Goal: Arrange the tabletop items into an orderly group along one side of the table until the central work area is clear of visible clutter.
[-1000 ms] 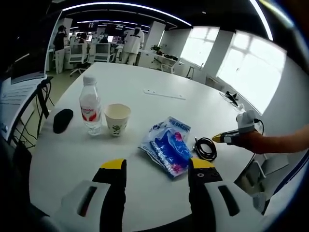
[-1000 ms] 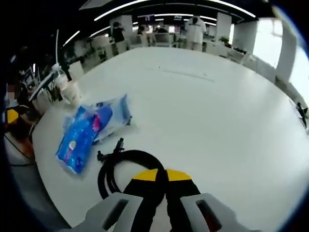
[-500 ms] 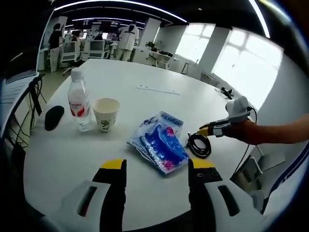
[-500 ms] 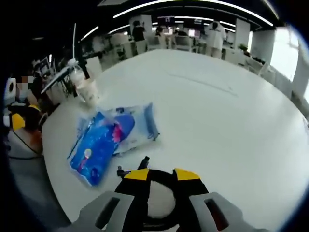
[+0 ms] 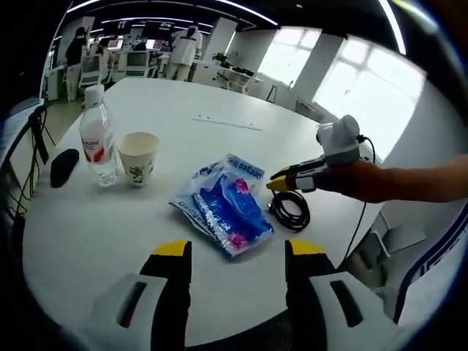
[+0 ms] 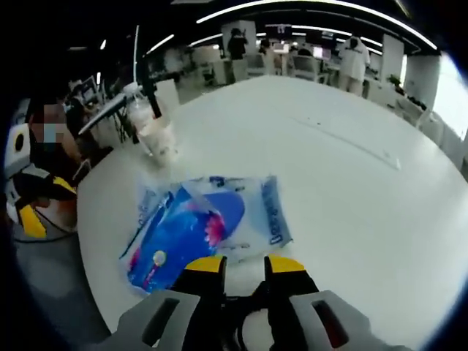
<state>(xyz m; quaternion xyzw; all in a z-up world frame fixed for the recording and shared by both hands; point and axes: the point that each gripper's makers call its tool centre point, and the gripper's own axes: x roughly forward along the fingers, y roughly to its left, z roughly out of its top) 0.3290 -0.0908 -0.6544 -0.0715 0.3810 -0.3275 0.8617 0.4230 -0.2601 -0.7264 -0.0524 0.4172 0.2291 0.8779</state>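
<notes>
A blue-and-clear plastic package [image 5: 223,210] lies near the table's front edge, with a black coiled cable [image 5: 291,210] just to its right. To its left stand a paper cup [image 5: 138,156] and a water bottle [image 5: 96,141], with a black mouse [image 5: 63,165] beyond them. My left gripper [image 5: 240,250] hovers open and empty in front of the package. My right gripper [image 5: 279,182], held by a hand, hangs over the cable. In the right gripper view its jaws [image 6: 244,265] stand apart just short of the package [image 6: 208,223], with a dark cable strand low between them.
A thin pale strip [image 5: 226,123] lies on the white round table [image 5: 168,110] farther back. Cup [image 6: 160,138] and bottle [image 6: 135,110] sit by the table's edge. Desks, chairs and standing people fill the room behind. Windows are on the right.
My right gripper, shut a second ago, has opened and moved over the cable toward the package. Both views have shifted; bottle, cup and package have not moved on the table.
</notes>
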